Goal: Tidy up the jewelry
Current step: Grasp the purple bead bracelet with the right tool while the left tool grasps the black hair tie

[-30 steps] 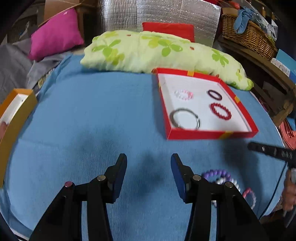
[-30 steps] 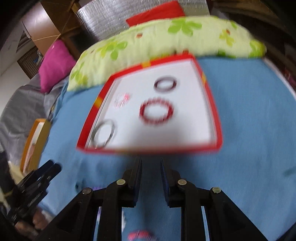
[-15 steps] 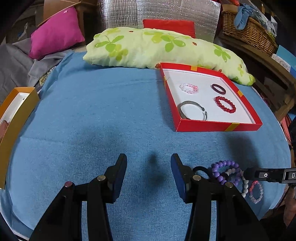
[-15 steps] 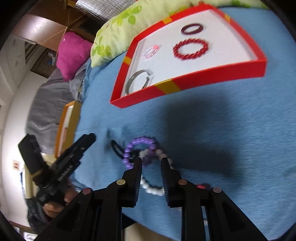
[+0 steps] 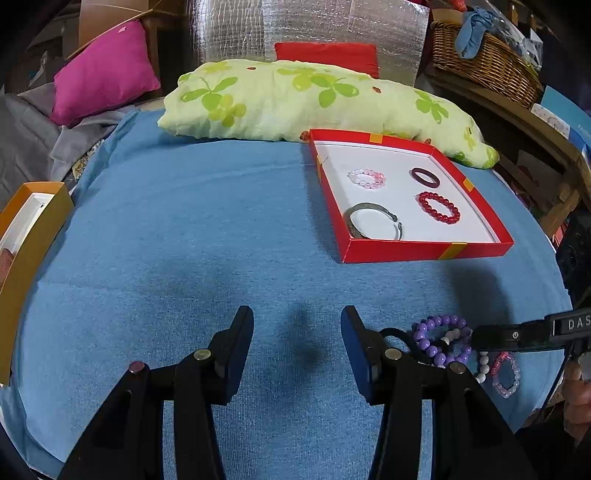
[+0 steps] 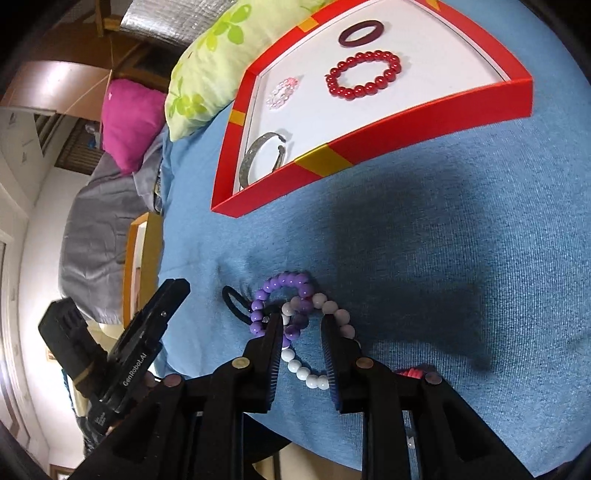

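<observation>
A red tray on the blue cloth holds a silver bangle, a red bead bracelet, a pink bead bracelet and a dark ring. A pile of loose bracelets lies near the front edge: purple beads, white beads, a black band, a pink one. My right gripper is open, its fingers straddling the purple and white beads. My left gripper is open and empty over bare cloth, left of the pile.
A green-patterned pillow lies behind the tray. An orange box sits at the cloth's left edge. A pink cushion and a wicker basket are at the back. The cloth's front edge is just below the pile.
My right gripper swung down from facing the tray to the bracelet pile and now has its fingers around the purple and white beads. The left gripper stayed almost still.
</observation>
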The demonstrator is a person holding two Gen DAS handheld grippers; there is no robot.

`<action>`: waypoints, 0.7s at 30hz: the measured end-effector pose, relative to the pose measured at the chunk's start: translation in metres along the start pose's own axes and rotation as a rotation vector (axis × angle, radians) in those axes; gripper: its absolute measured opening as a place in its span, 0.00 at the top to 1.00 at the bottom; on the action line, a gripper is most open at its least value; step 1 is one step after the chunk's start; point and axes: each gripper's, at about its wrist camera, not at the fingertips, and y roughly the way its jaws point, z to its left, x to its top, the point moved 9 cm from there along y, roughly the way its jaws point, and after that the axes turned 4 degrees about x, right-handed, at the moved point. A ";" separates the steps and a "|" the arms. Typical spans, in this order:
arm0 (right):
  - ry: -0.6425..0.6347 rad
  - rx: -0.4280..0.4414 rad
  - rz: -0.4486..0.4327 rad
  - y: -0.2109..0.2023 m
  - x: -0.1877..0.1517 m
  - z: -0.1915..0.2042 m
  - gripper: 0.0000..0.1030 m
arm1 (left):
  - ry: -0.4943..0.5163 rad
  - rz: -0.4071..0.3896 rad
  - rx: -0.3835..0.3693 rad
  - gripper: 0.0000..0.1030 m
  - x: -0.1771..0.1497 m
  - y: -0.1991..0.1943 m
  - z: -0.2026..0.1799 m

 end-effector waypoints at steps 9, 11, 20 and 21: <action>-0.015 -0.004 -0.036 0.006 0.001 0.006 0.89 | 0.020 0.011 -0.008 0.51 -0.003 0.002 -0.007; -0.057 -0.044 -0.077 0.001 0.005 0.009 0.90 | 0.019 0.007 -0.011 0.51 -0.002 0.002 -0.007; -0.003 -0.077 -0.283 -0.054 0.040 -0.010 0.90 | 0.017 0.033 -0.147 0.44 -0.005 0.003 -0.032; 0.011 -0.101 -0.299 -0.059 0.042 -0.017 0.90 | 0.012 0.038 -0.162 0.41 -0.006 0.004 -0.035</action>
